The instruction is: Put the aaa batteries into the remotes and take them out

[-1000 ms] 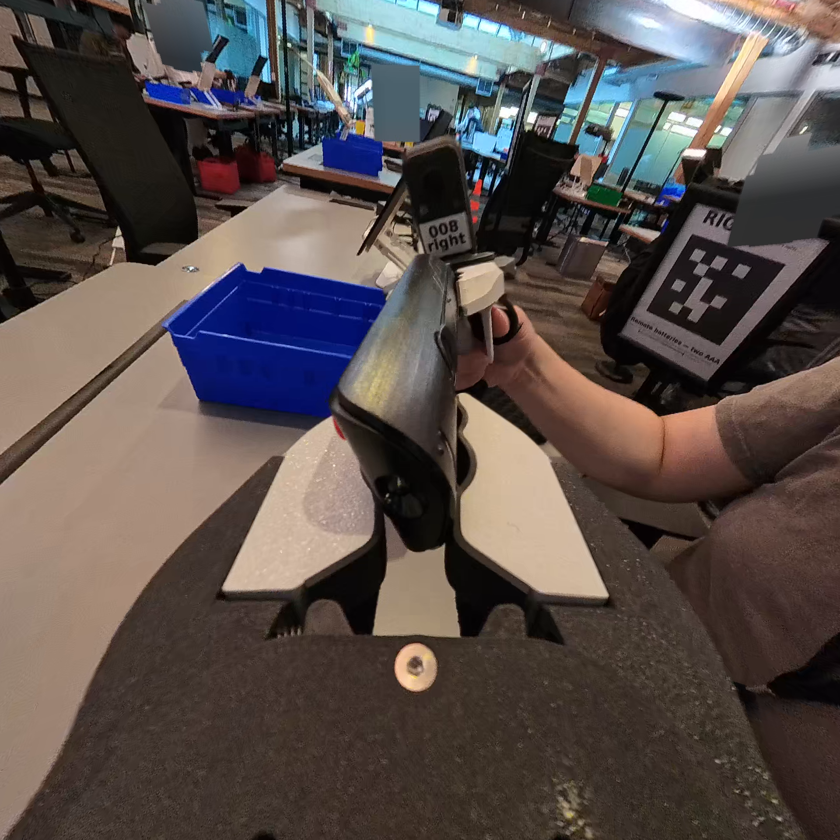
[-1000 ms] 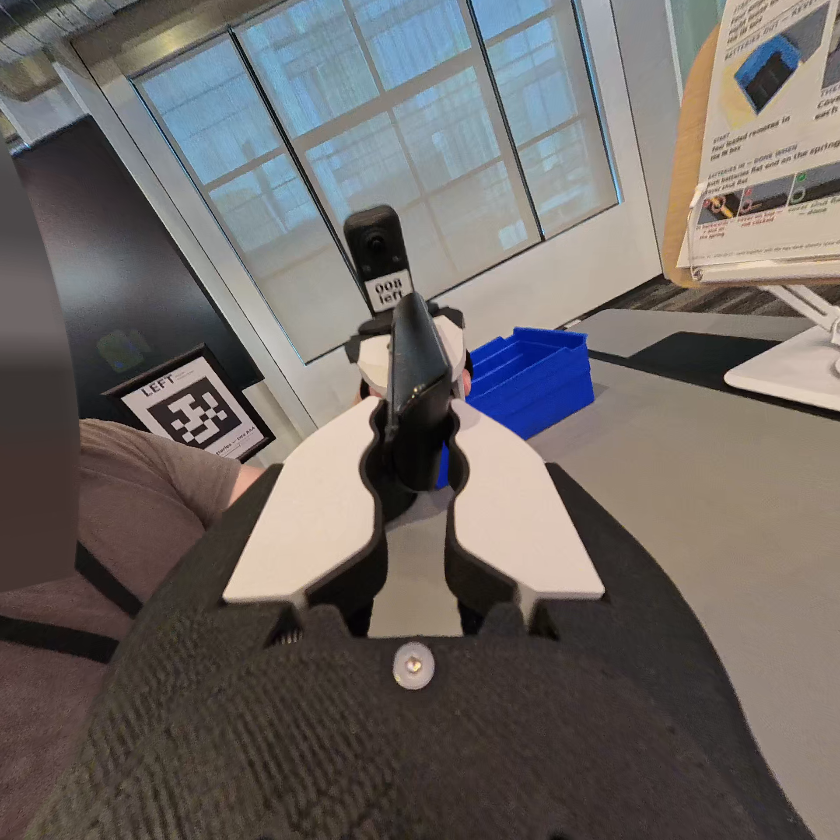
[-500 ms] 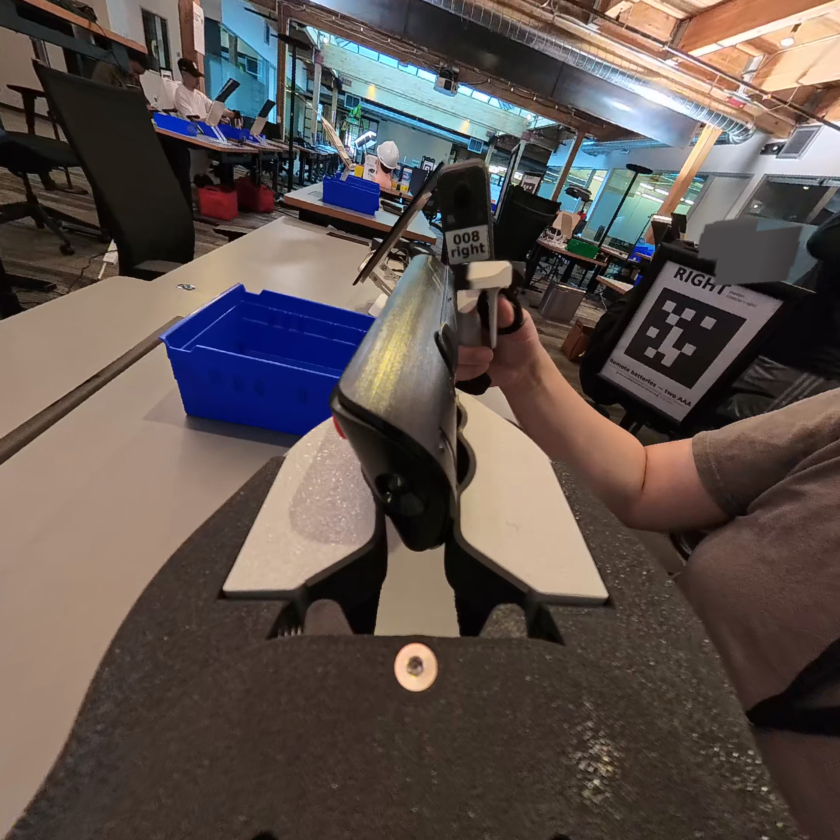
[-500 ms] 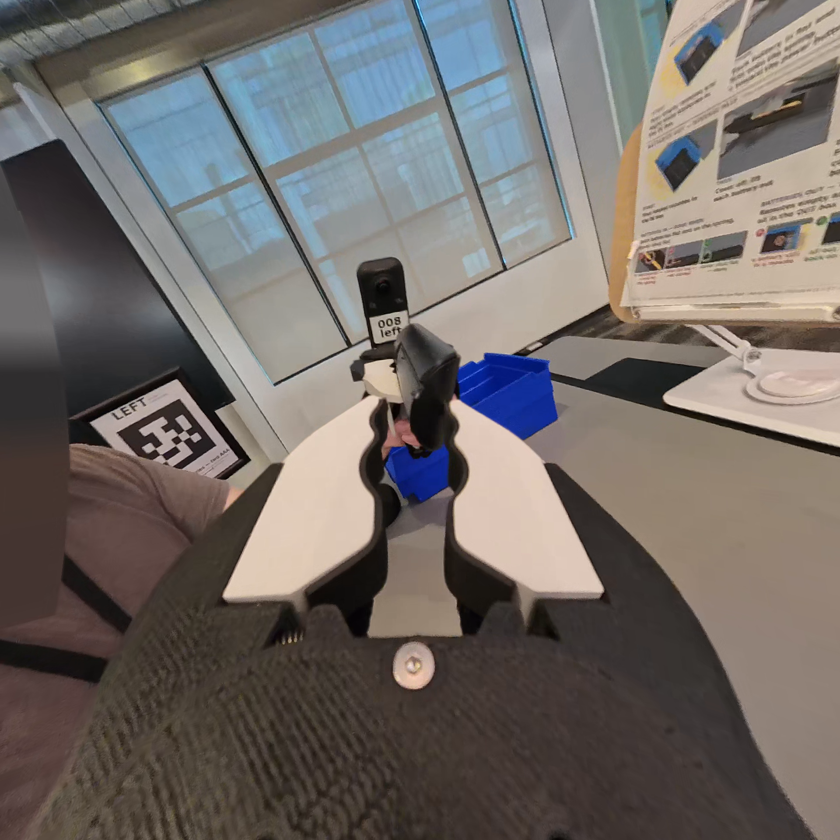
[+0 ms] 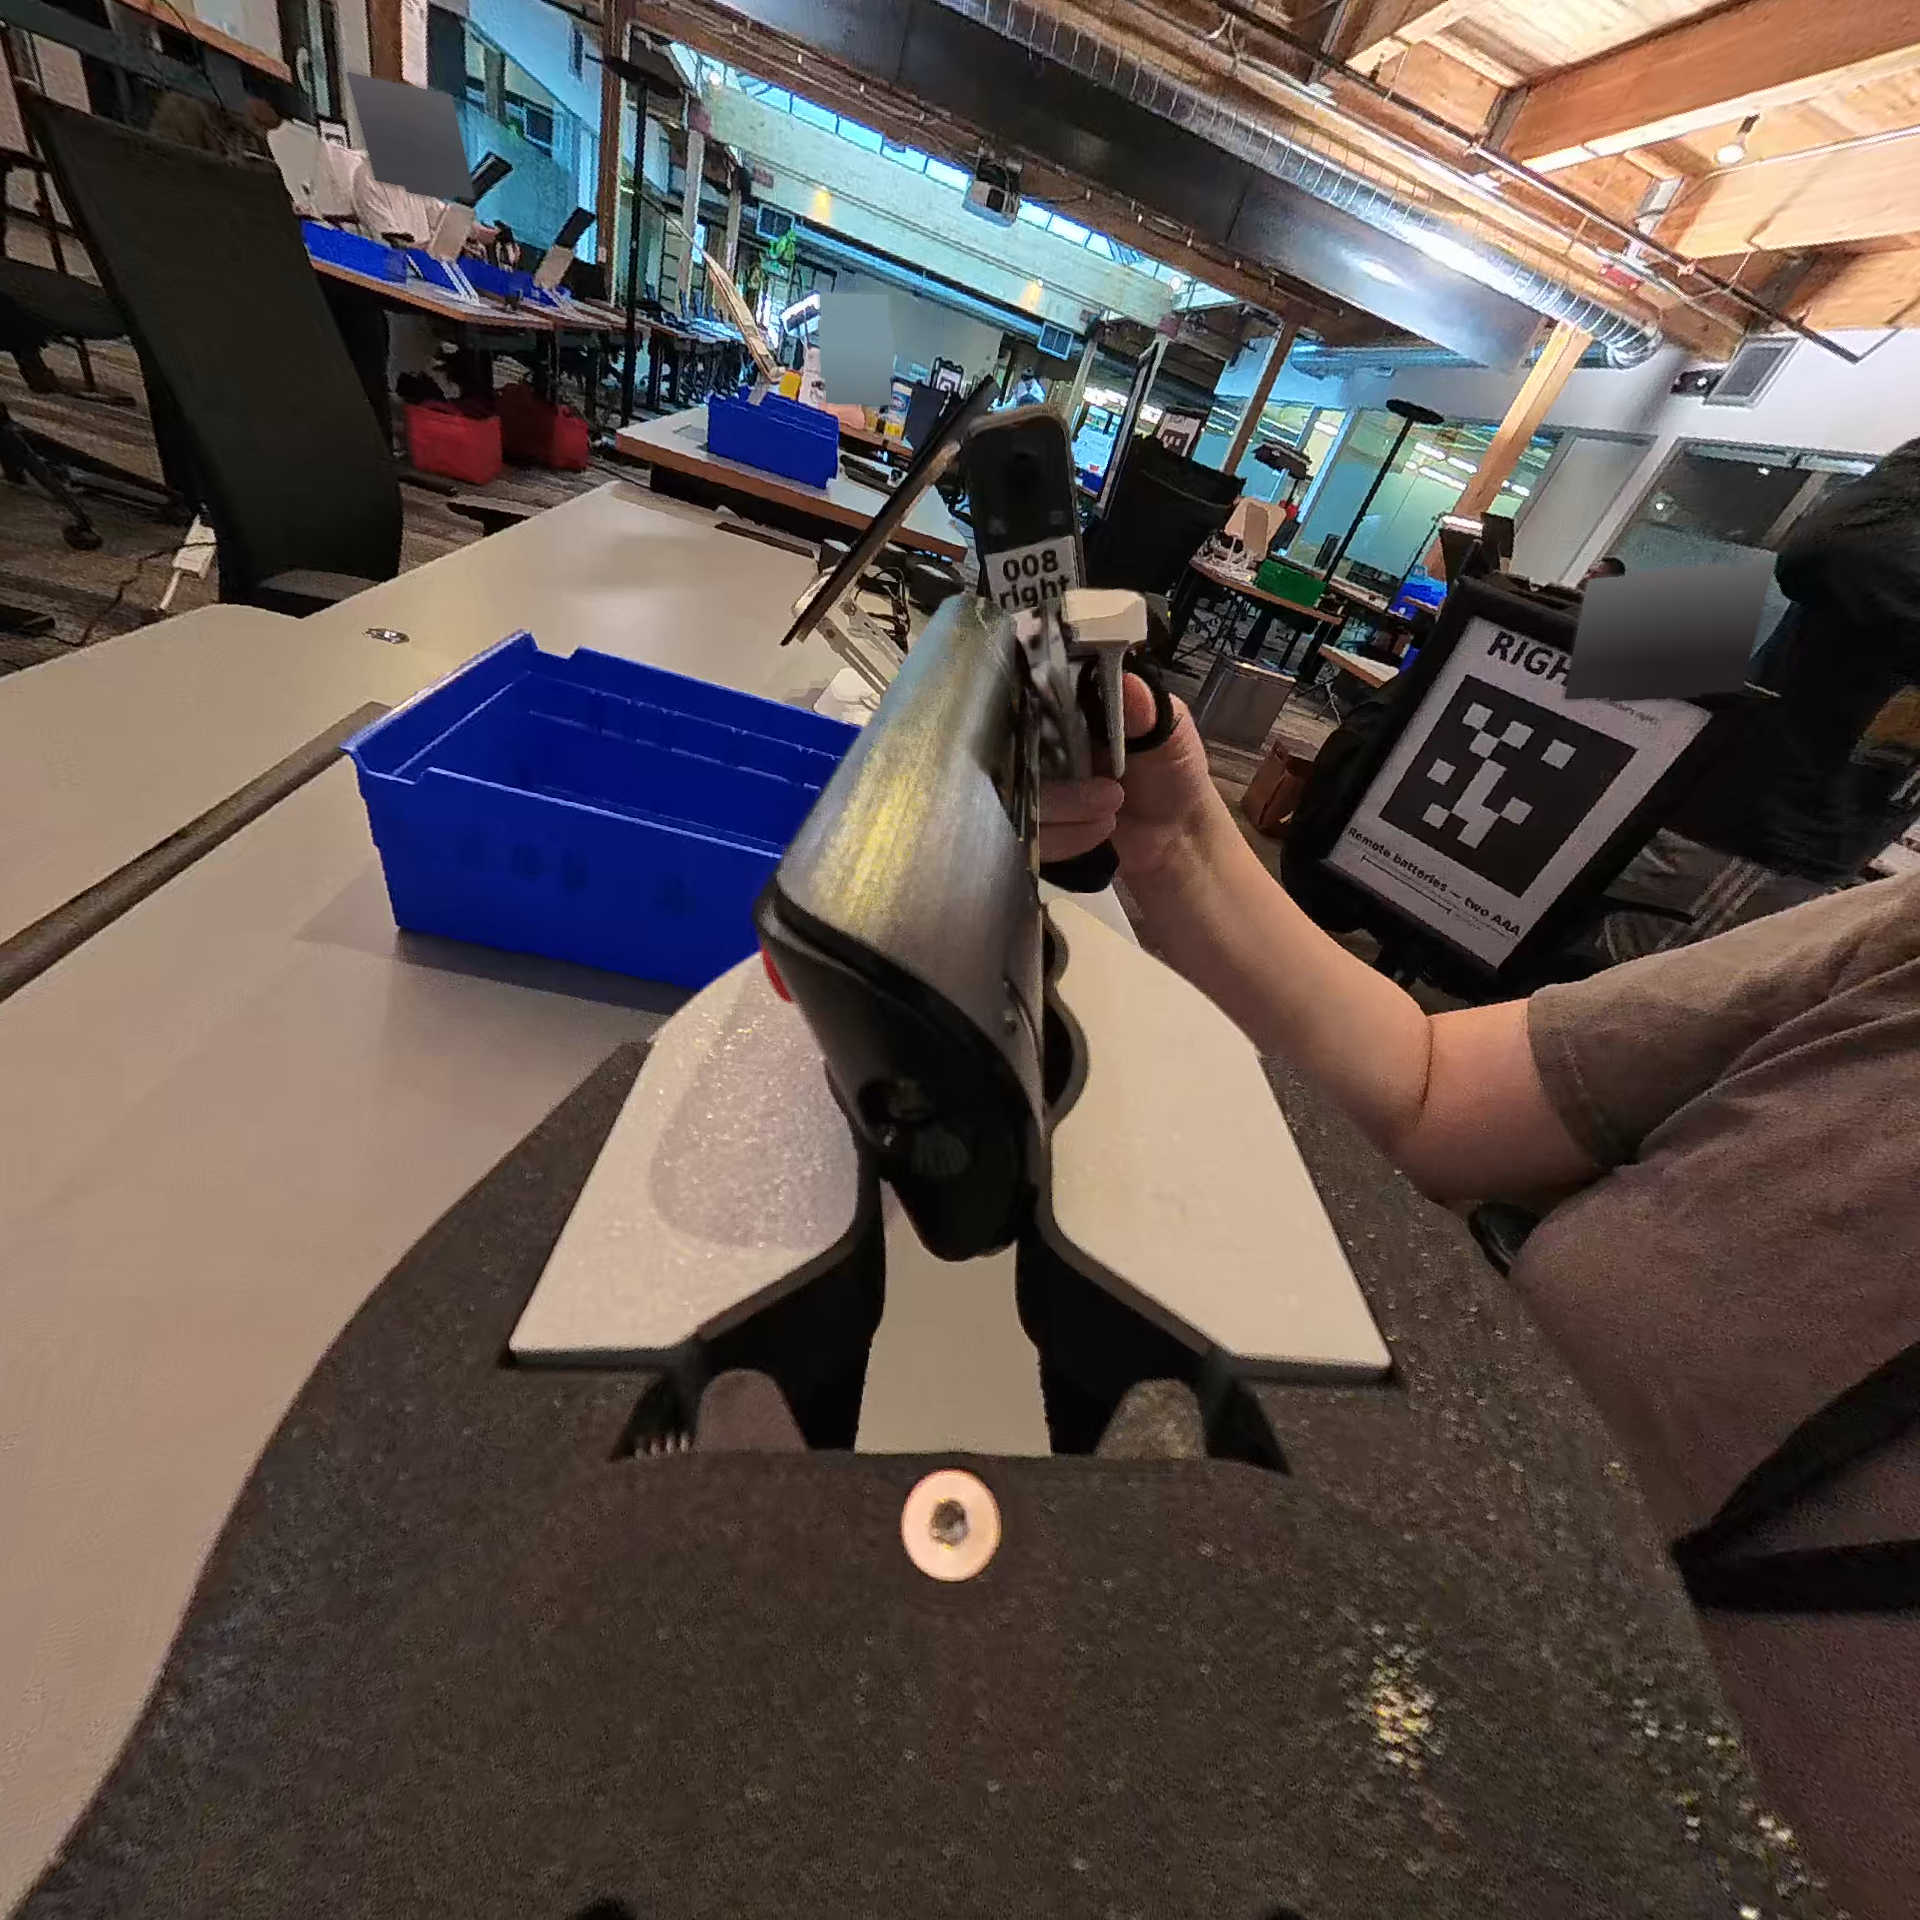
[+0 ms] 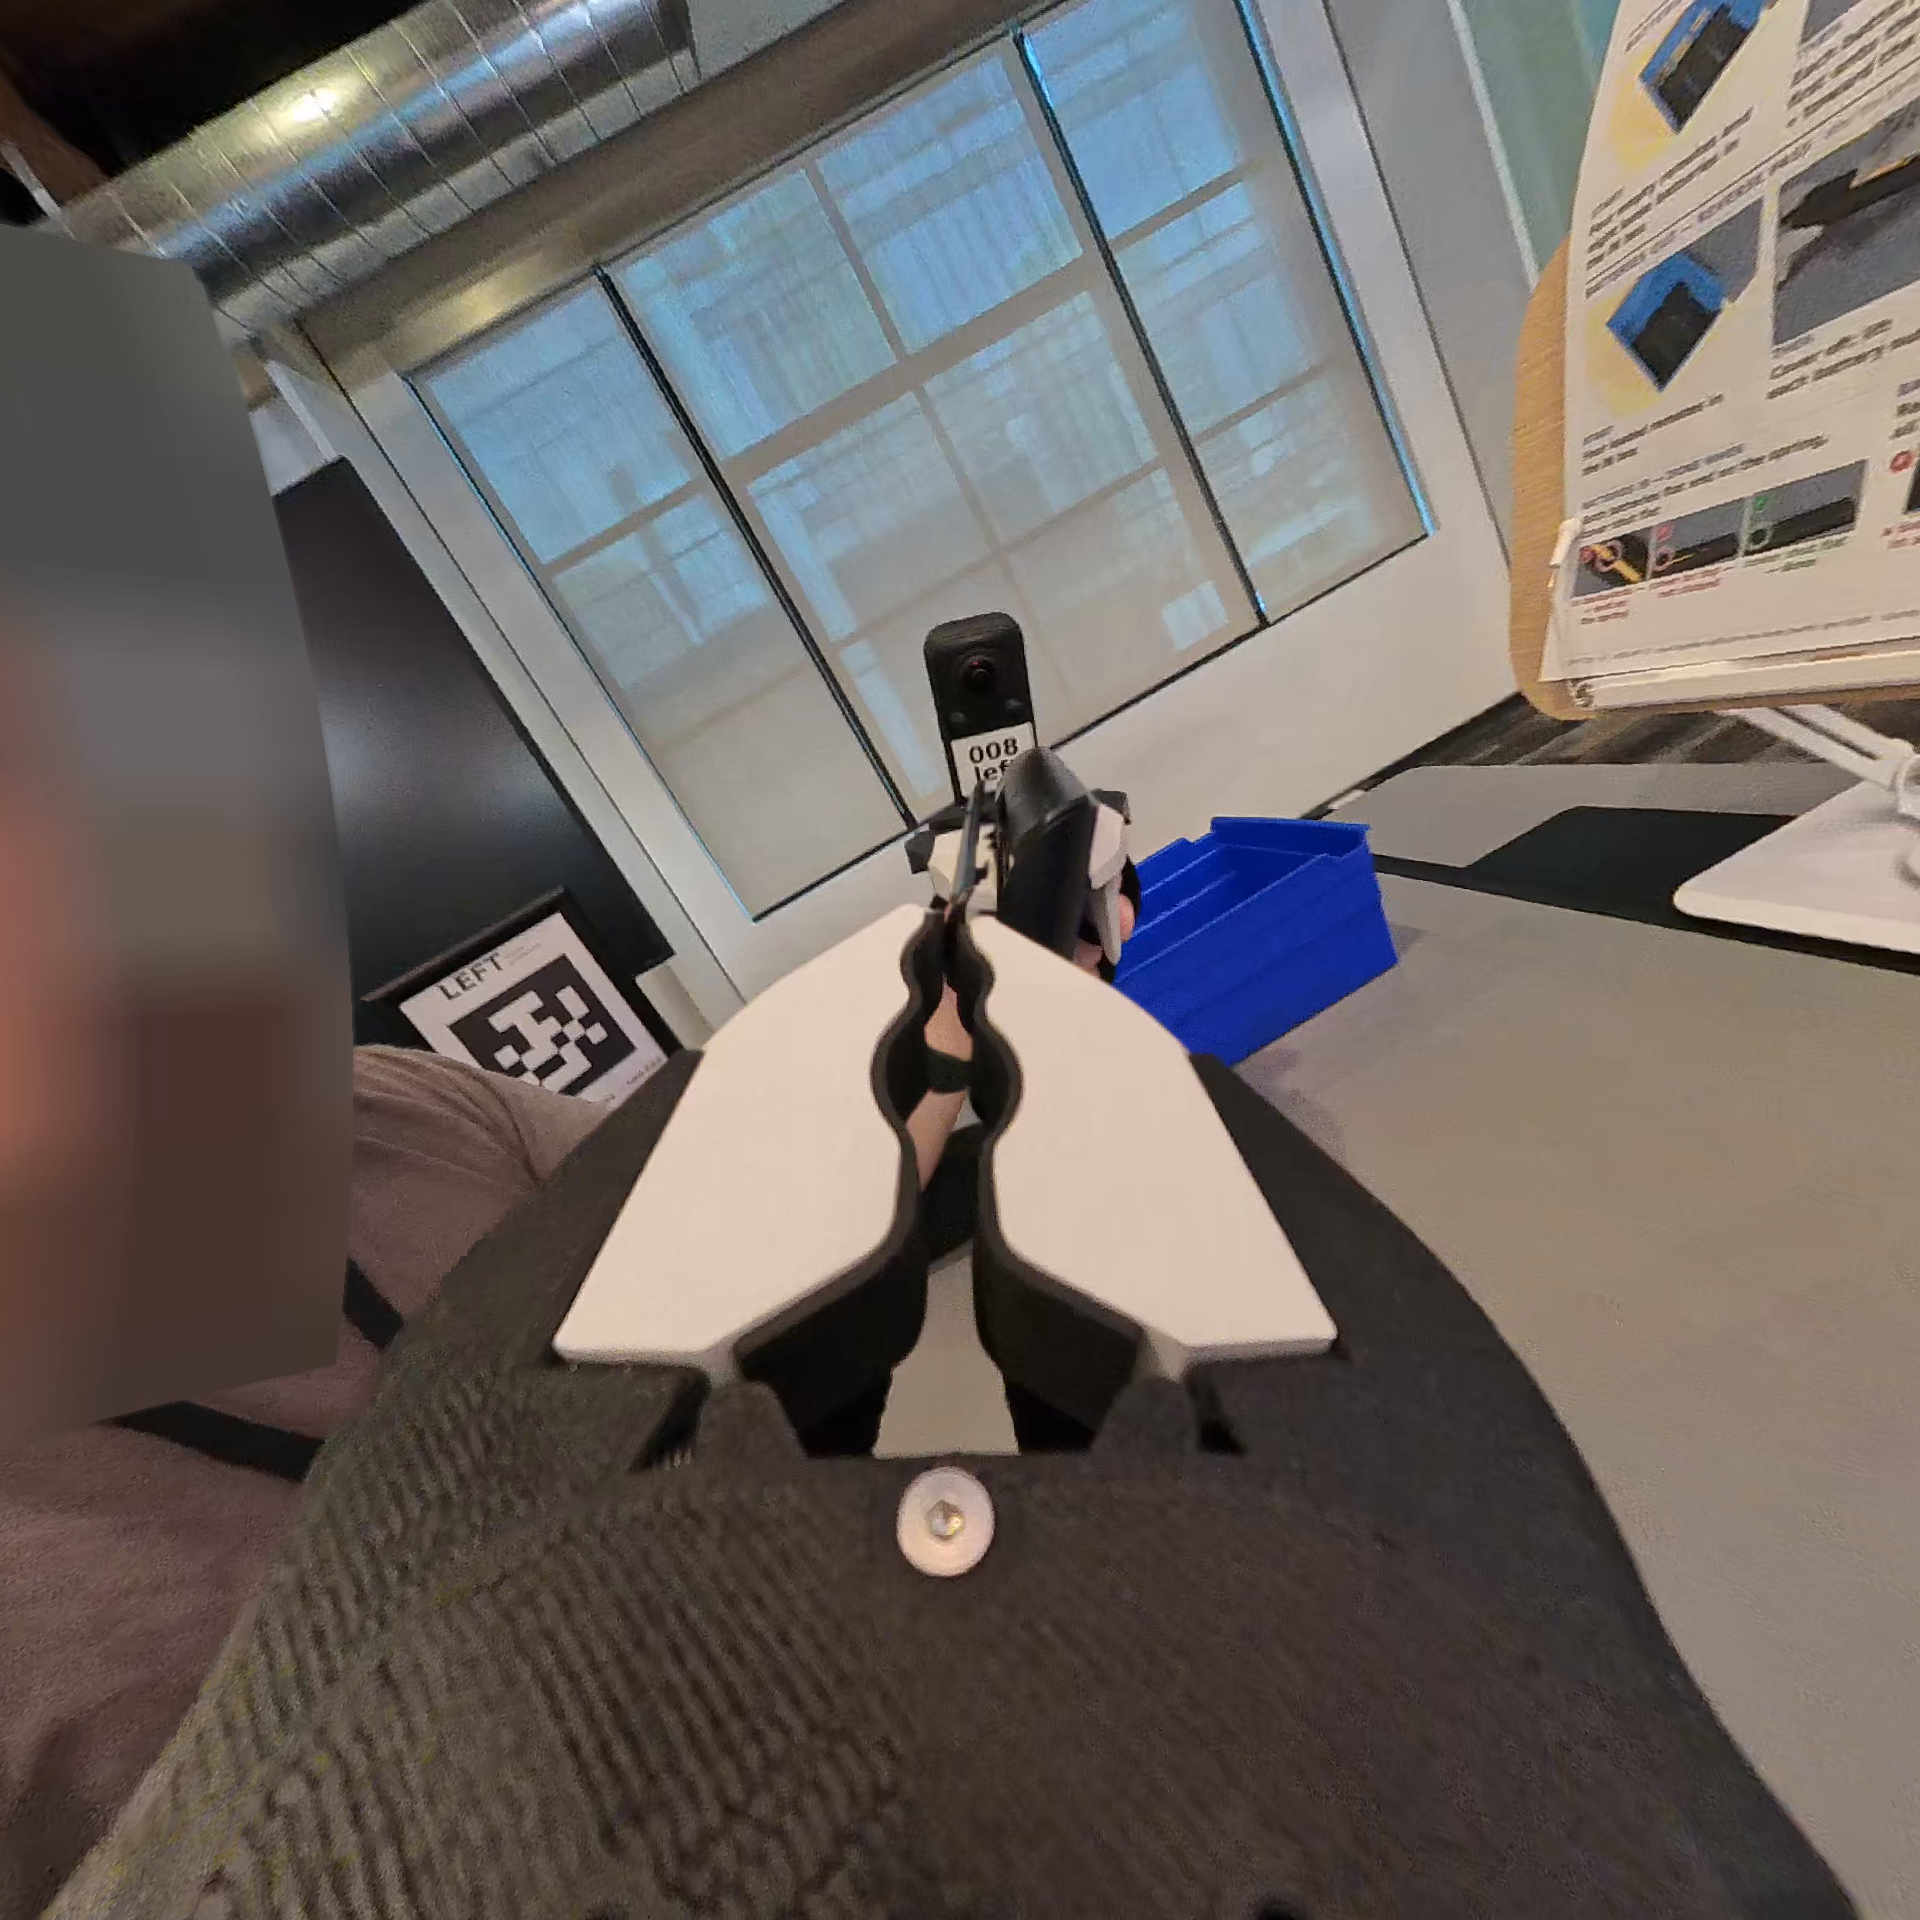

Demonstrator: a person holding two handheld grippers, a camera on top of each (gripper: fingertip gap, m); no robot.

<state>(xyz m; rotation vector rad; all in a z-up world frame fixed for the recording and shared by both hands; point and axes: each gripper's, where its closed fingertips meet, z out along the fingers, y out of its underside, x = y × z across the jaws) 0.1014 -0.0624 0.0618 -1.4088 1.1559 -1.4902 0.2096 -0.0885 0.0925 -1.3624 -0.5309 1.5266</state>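
My left gripper [image 5: 925, 945] is shut on the near end of a black remote [image 5: 914, 831] and holds it tilted up above the grey table [image 5: 208, 1039]. My right gripper [image 5: 1081, 675] sits at the remote's far end. In the right wrist view, the right gripper [image 6: 961, 920] has its jaws nearly together on a thin black piece [image 6: 971, 862], which looks like the remote's battery cover. The remote [image 6: 1044, 873] stands just beyond it in the left gripper [image 6: 1023, 868]. Metal parts show at the remote's far end. No batteries are in view.
A blue bin [image 5: 582, 790] stands on the table behind the remote; it also shows in the right wrist view [image 6: 1268, 935]. An instruction sheet on a white stand [image 6: 1818, 883] is at the table's far side. A person's arm [image 5: 1299, 987] and marker boards [image 5: 1496, 790] are at the right.
The right gripper has slid off the remote's end and narrowed its jaws onto the thin black piece. The left gripper has kept its hold and tilted the remote slightly.
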